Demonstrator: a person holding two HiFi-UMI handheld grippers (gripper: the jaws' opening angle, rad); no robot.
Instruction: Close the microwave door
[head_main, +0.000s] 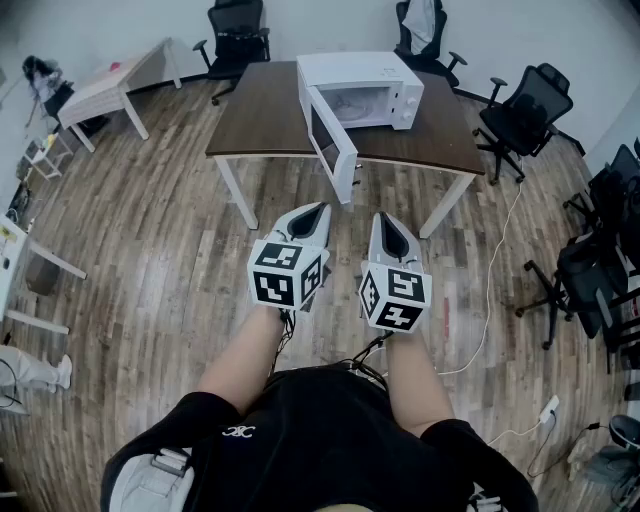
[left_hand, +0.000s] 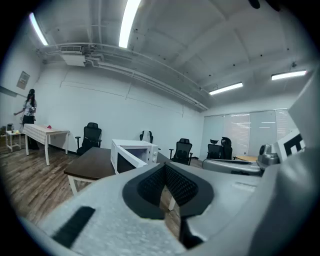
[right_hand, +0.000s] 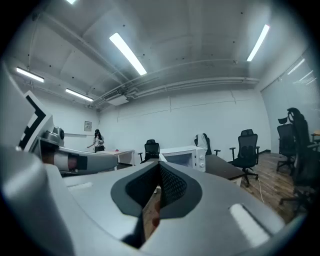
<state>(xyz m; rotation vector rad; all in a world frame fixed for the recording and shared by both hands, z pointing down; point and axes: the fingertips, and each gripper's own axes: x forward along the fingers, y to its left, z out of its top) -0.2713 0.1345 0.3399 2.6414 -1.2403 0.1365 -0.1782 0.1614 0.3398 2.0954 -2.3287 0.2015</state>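
Note:
A white microwave (head_main: 372, 88) stands on a brown table (head_main: 262, 115) ahead of me. Its door (head_main: 330, 152) hangs wide open toward me, past the table's front edge. Both grippers are held side by side over the wooden floor, well short of the table and touching nothing. My left gripper (head_main: 316, 213) is shut and empty. My right gripper (head_main: 388, 224) is also shut and empty. In the left gripper view the microwave (left_hand: 134, 150) is small and far beyond the closed left gripper (left_hand: 165, 168). In the right gripper view the microwave (right_hand: 185, 156) lies beyond the closed right gripper (right_hand: 160, 169).
Black office chairs (head_main: 518, 118) stand behind and to the right of the table. A white table (head_main: 108, 88) is at the far left. A white cable (head_main: 492, 290) trails across the floor on the right. A person (left_hand: 29, 111) stands far off by the wall.

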